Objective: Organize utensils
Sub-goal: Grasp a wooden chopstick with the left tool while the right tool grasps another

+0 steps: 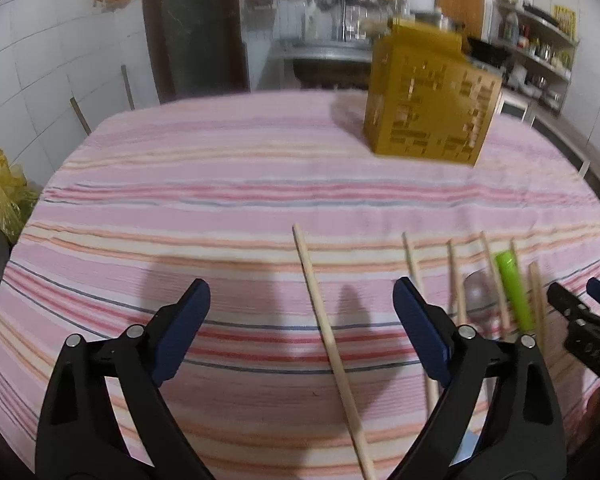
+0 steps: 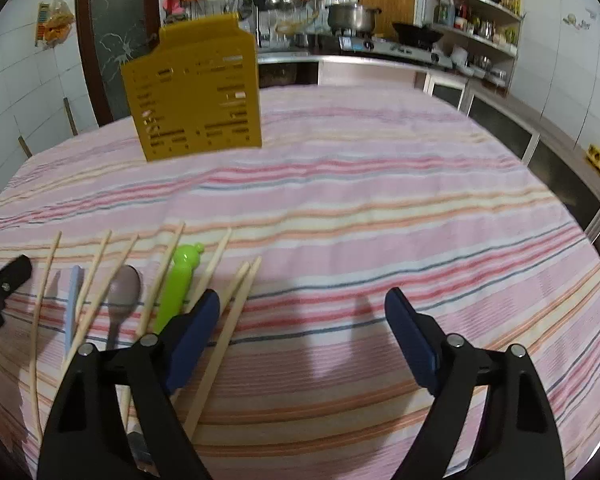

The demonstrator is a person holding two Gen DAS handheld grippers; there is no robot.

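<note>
A yellow slotted utensil holder stands upright at the far side of the table. Several wooden chopsticks, a green-handled utensil, a spoon and a pale blue handle lie on the cloth near the front edge. My left gripper is open above one lone chopstick, which lies between its jaws untouched. My right gripper is open over bare cloth, with its left finger above the rightmost chopsticks. Each gripper shows at the edge of the other's view.
A pink striped tablecloth covers the table. Behind it run a kitchen counter with a pot on a stove, hanging ladles and a shelf of jars. A yellow bag sits beyond the table's left edge.
</note>
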